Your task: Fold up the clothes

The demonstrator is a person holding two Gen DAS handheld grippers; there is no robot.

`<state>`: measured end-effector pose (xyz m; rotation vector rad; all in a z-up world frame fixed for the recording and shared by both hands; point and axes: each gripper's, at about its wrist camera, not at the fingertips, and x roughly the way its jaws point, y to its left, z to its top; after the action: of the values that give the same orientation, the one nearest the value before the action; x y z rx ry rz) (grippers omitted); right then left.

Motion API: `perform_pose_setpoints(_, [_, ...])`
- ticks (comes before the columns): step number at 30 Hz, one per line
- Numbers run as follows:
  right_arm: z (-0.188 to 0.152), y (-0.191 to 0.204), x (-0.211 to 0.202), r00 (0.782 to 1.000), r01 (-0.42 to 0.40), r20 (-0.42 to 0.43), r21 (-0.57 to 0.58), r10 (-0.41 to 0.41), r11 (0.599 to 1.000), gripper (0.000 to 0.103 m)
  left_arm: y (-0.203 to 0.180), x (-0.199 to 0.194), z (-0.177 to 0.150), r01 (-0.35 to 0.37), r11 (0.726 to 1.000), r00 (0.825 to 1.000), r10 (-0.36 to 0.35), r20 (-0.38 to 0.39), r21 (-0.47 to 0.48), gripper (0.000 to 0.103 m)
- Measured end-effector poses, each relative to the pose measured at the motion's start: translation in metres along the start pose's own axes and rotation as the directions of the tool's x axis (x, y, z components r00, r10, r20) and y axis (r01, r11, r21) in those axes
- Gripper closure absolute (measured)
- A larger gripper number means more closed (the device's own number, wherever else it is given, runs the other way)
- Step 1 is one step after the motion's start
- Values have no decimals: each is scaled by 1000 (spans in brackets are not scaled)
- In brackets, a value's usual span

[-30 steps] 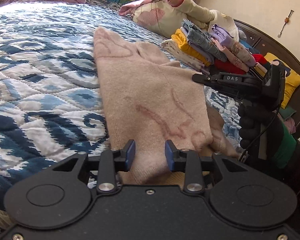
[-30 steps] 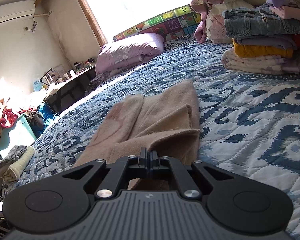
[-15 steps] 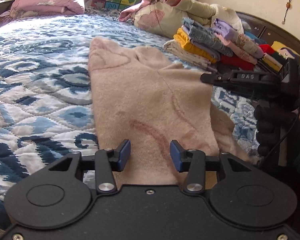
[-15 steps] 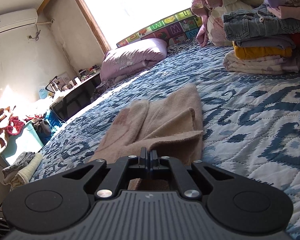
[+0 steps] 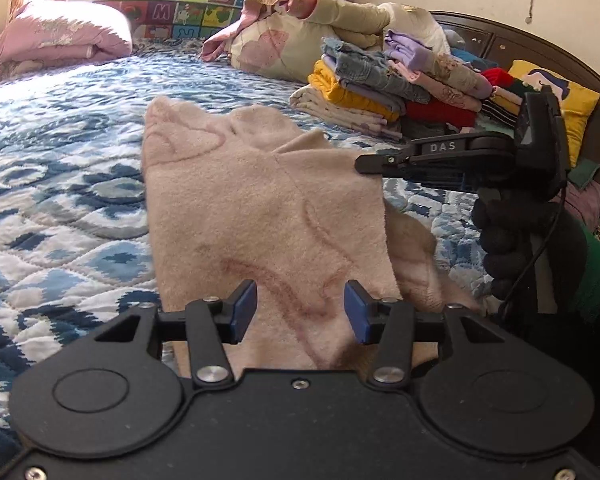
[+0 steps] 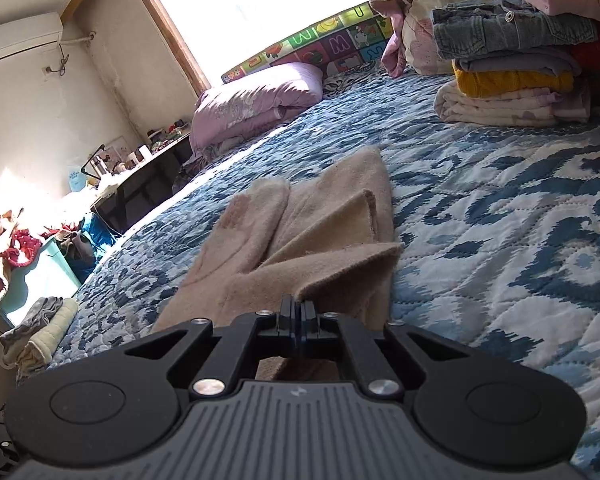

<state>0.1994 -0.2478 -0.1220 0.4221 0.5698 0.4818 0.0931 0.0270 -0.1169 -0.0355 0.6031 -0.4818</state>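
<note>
A beige fleece garment (image 5: 260,208) lies lengthwise on the blue patterned quilt (image 5: 60,200). My left gripper (image 5: 298,310) is open, its blue pads (image 5: 242,308) hovering over the garment's near end with nothing between them. My right gripper (image 5: 370,162), seen from the side at the right, is shut on the garment's right edge and holds it lifted over the lower layer. In the right wrist view the right gripper (image 6: 299,312) is shut on a raised fold of the garment (image 6: 316,240).
A stack of folded clothes (image 5: 400,84) stands at the far right of the bed, also shown in the right wrist view (image 6: 512,68). Pillows (image 5: 56,40) and a bundled duvet (image 5: 300,28) lie at the far end. A desk (image 6: 140,176) and clothes bins (image 6: 40,260) stand beside the bed.
The left gripper's fingers have opened wider and it has drawn back slightly. The right gripper has carried the garment's edge higher and further over the garment.
</note>
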Motion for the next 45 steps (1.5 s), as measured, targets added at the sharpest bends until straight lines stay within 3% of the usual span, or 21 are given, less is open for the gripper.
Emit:
perform_pose_setpoints(4, [3, -9, -1, 1000, -28, 6, 69, 28, 997, 94, -30, 4, 4, -10, 991, 999, 4, 41, 133, 52])
perform_pose_setpoints(6, [4, -11, -3, 999, -42, 16, 89, 41, 995, 94, -47, 8, 4, -8, 968, 999, 0, 34, 251, 52])
perform_pose_setpoints(8, [5, -12, -3, 999, -45, 16, 94, 44, 995, 93, -63, 12, 2, -9, 928, 1000, 2, 19, 374, 52])
perform_pose_setpoints(10, [4, -13, -2, 999, -43, 10, 100, 42, 994, 93, -77, 21, -5, -43, 876, 999, 48, 2, 480, 52])
perform_pose_setpoints(15, [3, -19, -6, 999, -51, 13, 118, 50, 992, 90, -107, 50, -26, -198, 669, 969, 244, 40, 716, 52])
perform_pose_setpoints(18, [5, -25, -10, 997, -71, 32, 146, 67, 987, 87, -118, 61, -25, -279, 597, 944, 314, 102, 752, 65])
perform_pose_setpoints(20, [6, -28, -12, 996, -79, 46, 164, 72, 983, 83, -121, 68, -21, -313, 573, 930, 348, 121, 757, 70])
perform_pose_setpoints(24, [7, -31, -15, 995, -86, 62, 175, 76, 981, 83, -123, 80, -11, -359, 546, 904, 405, 137, 757, 70])
perform_pose_setpoints(25, [7, -31, -15, 995, -88, 66, 174, 77, 981, 82, -123, 83, -7, -368, 548, 899, 417, 136, 752, 70])
perform_pose_setpoints(28, [7, -32, -17, 994, -93, 75, 177, 81, 980, 80, -121, 91, 4, -373, 592, 896, 429, 112, 715, 70])
perform_pose_setpoints(30, [8, -33, -20, 993, -94, 87, 179, 79, 979, 77, -122, 102, 11, -381, 596, 891, 442, 107, 707, 71])
perform_pose_setpoints(34, [9, -38, -29, 985, -120, 148, 203, 91, 972, 77, -122, 117, 26, -394, 625, 885, 457, 93, 674, 96])
perform_pose_setpoints(35, [10, -40, -32, 981, -133, 170, 211, 98, 968, 77, -118, 114, 31, -404, 659, 887, 452, 94, 635, 96])
perform_pose_setpoints(37, [11, -43, -37, 972, -158, 208, 226, 111, 961, 77, -104, 100, 44, -418, 759, 898, 430, 97, 499, 97])
perform_pose_setpoints(39, [13, -46, -40, 962, -181, 244, 238, 122, 954, 77, -74, 76, 58, -391, 879, 920, 381, 90, 274, 97])
perform_pose_setpoints(40, [13, -46, -41, 959, -190, 252, 240, 128, 952, 77, -57, 65, 61, -369, 917, 929, 360, 87, 151, 97])
perform_pose_setpoints(42, [13, -45, -40, 955, -210, 256, 234, 148, 949, 77, -24, 46, 60, -325, 942, 940, 332, 81, -80, 97])
perform_pose_setpoints(43, [13, -42, -38, 954, -216, 254, 224, 157, 950, 77, -6, 38, 56, -297, 934, 946, 316, 71, -199, 98])
perform_pose_setpoints(45, [13, -35, -35, 954, -223, 244, 201, 172, 954, 77, 22, 30, 42, -244, 883, 959, 282, 39, -400, 98])
